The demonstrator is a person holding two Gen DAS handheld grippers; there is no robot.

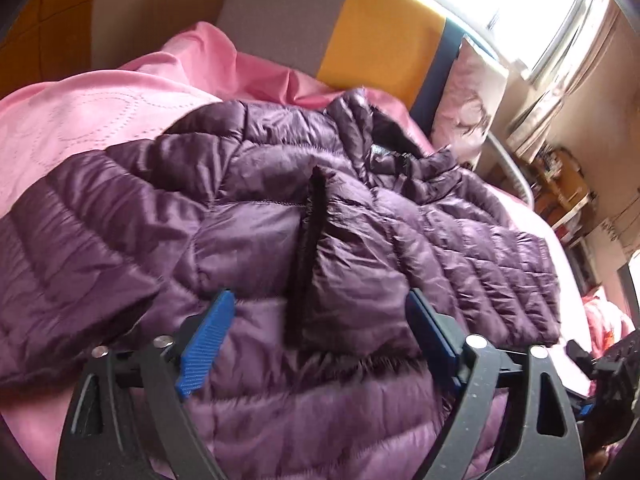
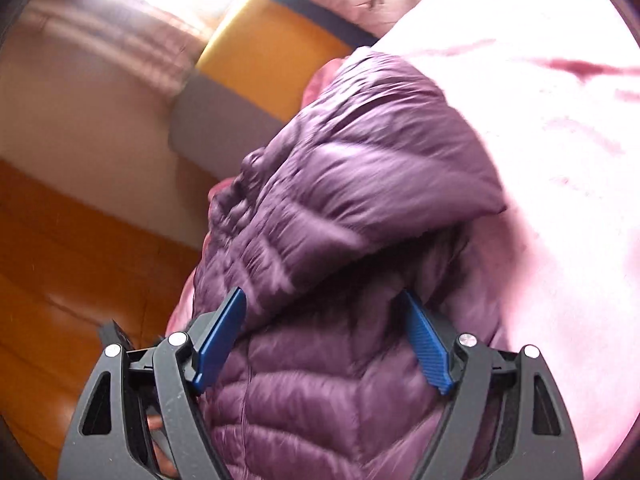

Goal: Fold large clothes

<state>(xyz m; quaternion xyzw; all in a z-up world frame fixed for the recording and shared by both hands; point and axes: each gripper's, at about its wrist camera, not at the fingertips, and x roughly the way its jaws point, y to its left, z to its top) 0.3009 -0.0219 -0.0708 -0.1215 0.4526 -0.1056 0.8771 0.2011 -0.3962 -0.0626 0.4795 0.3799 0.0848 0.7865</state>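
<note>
- Purple puffer jacket (image 1: 360, 216) lies spread on the pink bedspread (image 1: 72, 128), collar toward the headboard (image 1: 376, 28) end, hem toward the foot edge where both grippers are.
- Left gripper (image 1: 320, 320): jaws wide apart, holding nothing. It sits over the jacket's mid-front, with the dark zipper edge (image 1: 308, 240) running straight away from it, roughly centred between the blue pads (image 1: 208, 336).
- Right gripper (image 2: 324, 320): also spread wide, no cloth pinched. A bulged fold of jacket (image 2: 360, 184) sits just ahead of the tips.
- Key relation: jacket's long axis runs away from both grippers, collar to hem.
- Judgement: left is nearer the centre line, right nearer the side by the wooden floor (image 2: 60, 240); next grab looks like a side or sleeve fold across that axis.
- Motion blur in right view; contact unclear.
</note>
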